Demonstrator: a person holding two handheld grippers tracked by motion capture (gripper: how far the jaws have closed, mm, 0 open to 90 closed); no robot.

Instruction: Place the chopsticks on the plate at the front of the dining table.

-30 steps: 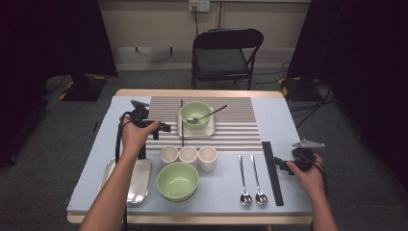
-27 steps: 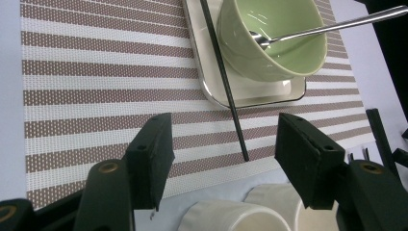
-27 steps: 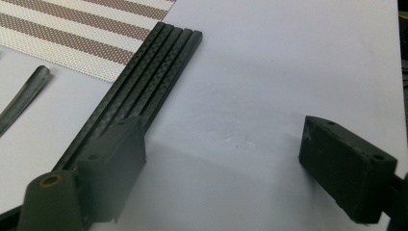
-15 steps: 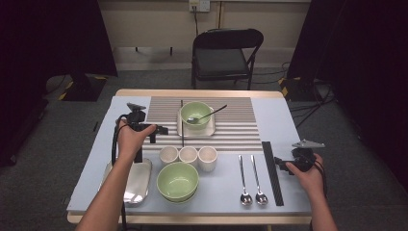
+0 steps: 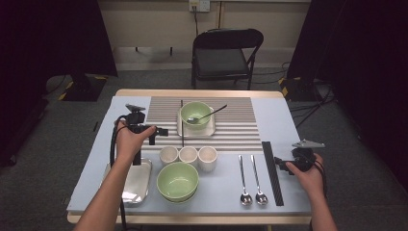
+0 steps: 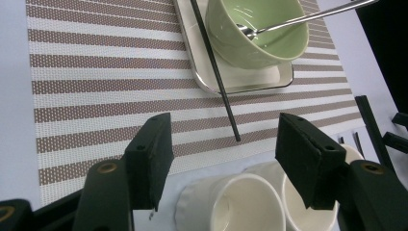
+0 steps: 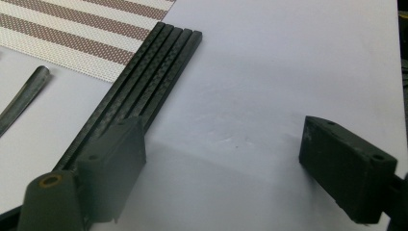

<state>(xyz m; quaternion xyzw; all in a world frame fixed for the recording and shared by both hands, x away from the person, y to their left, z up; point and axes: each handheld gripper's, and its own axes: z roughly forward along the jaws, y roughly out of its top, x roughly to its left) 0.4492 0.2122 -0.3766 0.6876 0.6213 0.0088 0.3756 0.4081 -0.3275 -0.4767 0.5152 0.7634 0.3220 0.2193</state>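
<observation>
Table-setting work in hand; step judged: the left hand-held gripper (image 5: 161, 131) approaching the single black chopstick (image 6: 215, 70) that lies on the brown-and-white striped woven placemat (image 6: 96, 91), leaning against the left rim of the small white rectangular tray (image 6: 240, 79). Jaws spread wide, nothing between them; in the left gripper view the chopstick's near tip lies just ahead, between the two pads and clear of both. The tray carries a pale green ceramic bowl (image 5: 196, 113) with a long metal spoon (image 5: 207, 115) resting in it. Right hand-held gripper (image 5: 284, 162) sits at the counter's right edge, jaws spread and empty, beside the row of black chopsticks (image 7: 139, 91) lying flat. Next move probably calls for lowering and centring the left jaws across the thin stick, then closing fully; a slender rod could roll away. Just below the left jaws stand three white paper cups (image 5: 188, 156), close enough to knock. Counter (image 5: 284, 120) covered in pale blue-grey; grey carpet, a black folding chair (image 5: 226, 53) beyond, dark curtains either side.
</observation>
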